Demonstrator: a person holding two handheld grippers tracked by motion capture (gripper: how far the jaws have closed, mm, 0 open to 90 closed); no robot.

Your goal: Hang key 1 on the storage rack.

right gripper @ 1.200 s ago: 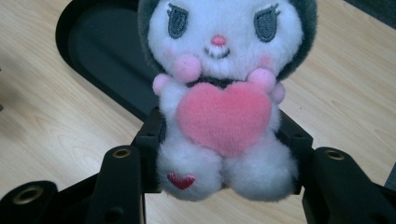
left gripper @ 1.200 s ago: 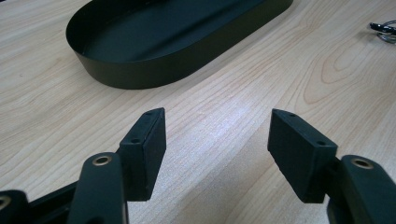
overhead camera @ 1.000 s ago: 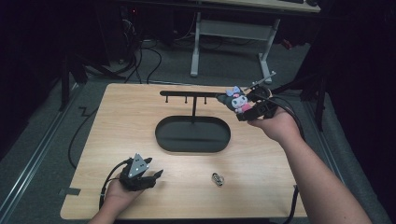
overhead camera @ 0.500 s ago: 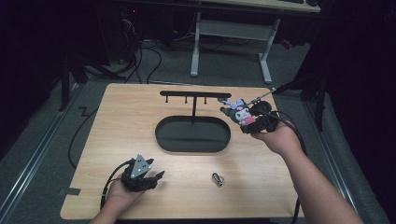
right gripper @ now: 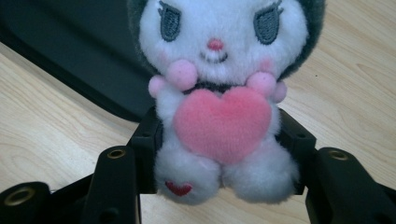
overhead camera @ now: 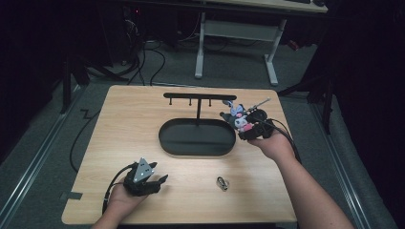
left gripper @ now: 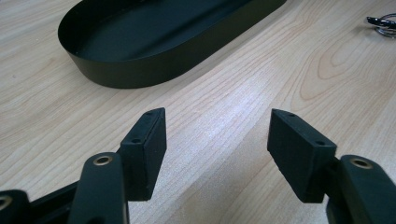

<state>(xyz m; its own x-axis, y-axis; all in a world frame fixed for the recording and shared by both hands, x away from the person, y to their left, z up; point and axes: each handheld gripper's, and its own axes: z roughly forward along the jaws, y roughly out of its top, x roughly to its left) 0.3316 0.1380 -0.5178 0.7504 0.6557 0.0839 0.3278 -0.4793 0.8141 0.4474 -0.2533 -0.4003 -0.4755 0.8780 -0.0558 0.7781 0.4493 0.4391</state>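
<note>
A small plush toy (right gripper: pixel 217 93), white with a dark hood and a pink heart on its chest, sits between the jaws of my right gripper (right gripper: pixel 217 140), which is shut on its body. In the high view the plush toy (overhead camera: pixel 240 118) and right gripper (overhead camera: pixel 250 126) hover at the right end of the black oval tray (overhead camera: pixel 168 138). My left gripper (overhead camera: pixel 145 183) rests near the table's front left, open, with bare wood between its fingers (left gripper: pixel 149 140). The left gripper view shows the tray (left gripper: pixel 126 77) ahead.
A black hanger stand (overhead camera: pixel 198 98) with small hooks rises behind the tray. A small metal clip (overhead camera: pixel 222 182) lies on the wood at the front, right of centre; the clip (left gripper: pixel 383 24) also appears at the left gripper view's top right. Cables trail off both grippers.
My right gripper has carried the plush toy down and leftward, from near the stand's right end to the tray's right end. The left gripper has stayed in place.
</note>
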